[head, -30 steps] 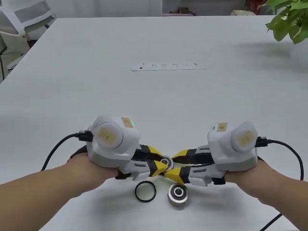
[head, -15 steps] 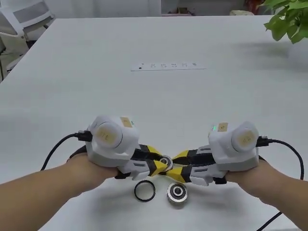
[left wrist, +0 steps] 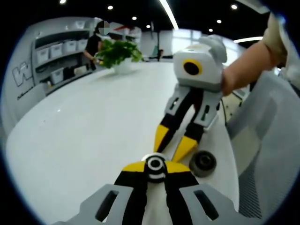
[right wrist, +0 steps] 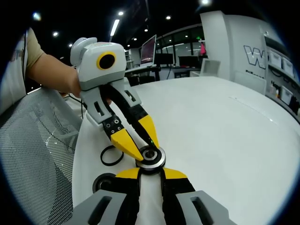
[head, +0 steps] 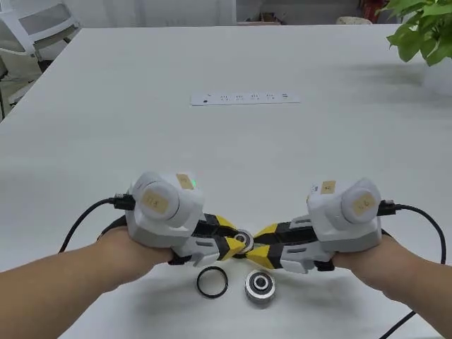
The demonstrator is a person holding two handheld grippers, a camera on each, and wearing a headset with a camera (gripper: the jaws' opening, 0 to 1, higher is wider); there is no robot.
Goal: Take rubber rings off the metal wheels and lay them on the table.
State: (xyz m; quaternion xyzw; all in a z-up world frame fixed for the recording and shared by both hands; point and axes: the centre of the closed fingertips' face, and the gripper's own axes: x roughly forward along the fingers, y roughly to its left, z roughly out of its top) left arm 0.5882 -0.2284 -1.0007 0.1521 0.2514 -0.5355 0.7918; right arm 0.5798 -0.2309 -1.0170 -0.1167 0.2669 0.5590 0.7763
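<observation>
A small metal wheel point(head: 244, 240) is held just above the table between both grippers. My left gripper point(head: 235, 244) comes in from the left, shut on the wheel point(left wrist: 155, 165). My right gripper point(head: 254, 247) meets it from the right, its yellow tips closed on the wheel's edge point(right wrist: 151, 157). I cannot tell whether they pinch the rubber or the metal. In front of them, a loose black rubber ring point(head: 212, 282) lies flat on the table beside a second metal wheel point(head: 260, 284). The ring point(right wrist: 111, 155) and that wheel point(right wrist: 104, 183) also lie under the left gripper's jaws in the right gripper view.
A white power strip point(head: 244, 98) lies across the middle of the white table point(head: 226, 155). A green plant point(head: 422, 32) stands at the far right corner. Black cables point(head: 85, 219) trail back from both grippers toward the near table edge.
</observation>
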